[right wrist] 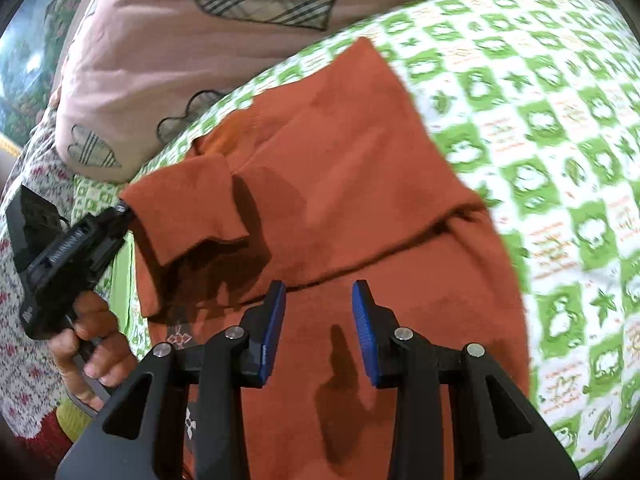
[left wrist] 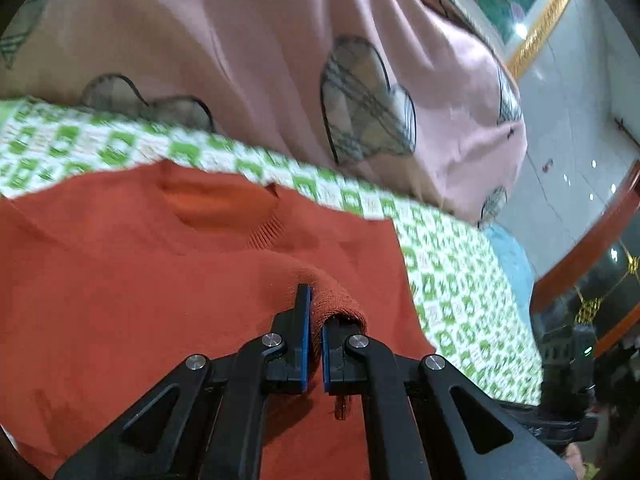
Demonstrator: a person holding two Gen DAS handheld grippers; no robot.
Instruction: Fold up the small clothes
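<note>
Pinching the orange sweater (left wrist: 200,288) sleeve, left hand-held gripper (left wrist: 316,320); right hand-held gripper (right wrist: 319,300) (spread) hovers above.

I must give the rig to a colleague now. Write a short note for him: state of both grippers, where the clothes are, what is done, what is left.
Left gripper: shut on the sleeve cuff of the orange sweater, holding it lifted over the sweater's body.
Right gripper: open, holding nothing, above the lower part of the sweater.
The sweater lies on the green-and-white checked sheet, collar toward the pink pillow.
Done: the other side looks already folded inward, a crease running across the body.
Left: lay the held sleeve across the body, release, then probably fold the sweater from the bottom up.
</note>
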